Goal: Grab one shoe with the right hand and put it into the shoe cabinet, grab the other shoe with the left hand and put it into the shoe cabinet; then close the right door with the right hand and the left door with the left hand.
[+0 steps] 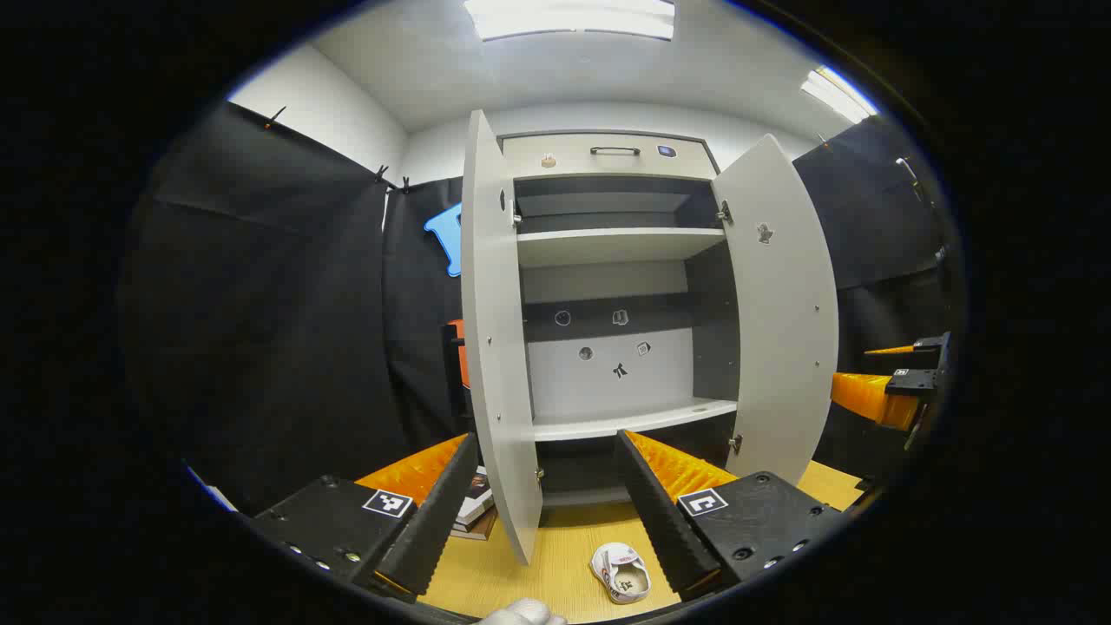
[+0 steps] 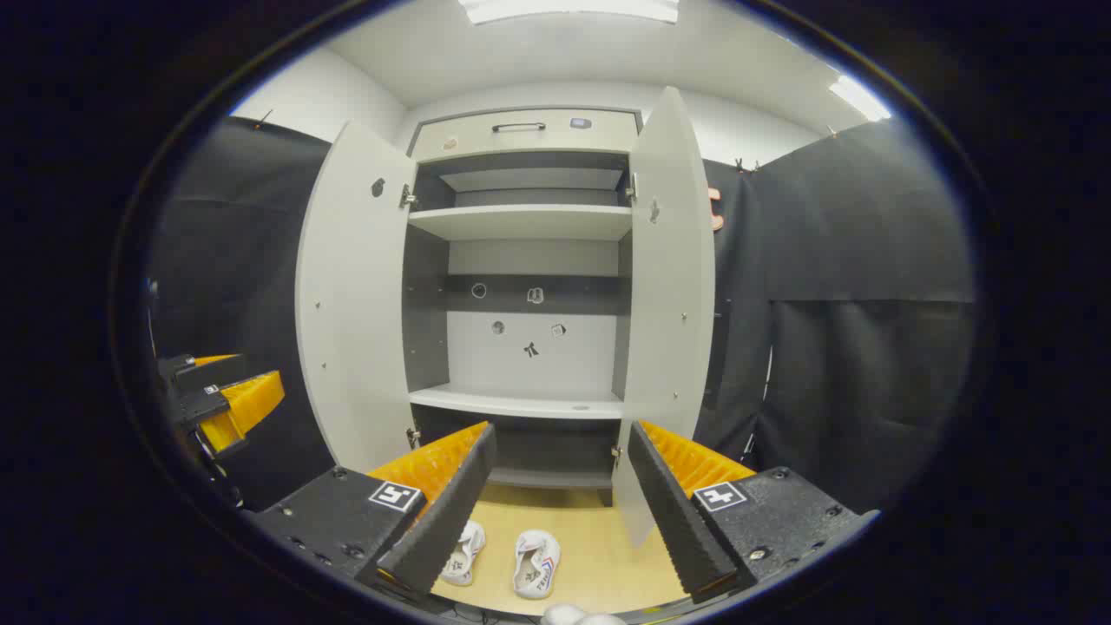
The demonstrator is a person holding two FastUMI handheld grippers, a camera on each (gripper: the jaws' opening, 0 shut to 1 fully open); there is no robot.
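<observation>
The grey shoe cabinet (image 1: 621,247) (image 2: 521,221) stands ahead with both doors swung wide and its shelves bare. Two white shoes lie on the wooden floor in front of it: one (image 2: 536,562) between my right gripper's fingers in view, the other (image 2: 463,549) partly behind its left finger. In the left gripper view one white shoe (image 1: 621,574) lies low, beside the right finger. My left gripper (image 1: 542,508) is open and holds nothing. My right gripper (image 2: 555,499) is open too, well above the shoes. Each view catches the other gripper's orange finger (image 1: 872,395) (image 2: 243,401) at its edge.
The left door (image 1: 496,347) (image 2: 356,304) and right door (image 1: 781,312) (image 2: 670,295) jut out toward me. A stack of books (image 1: 473,512) lies on the floor left of the cabinet. Black cloth walls close in both sides.
</observation>
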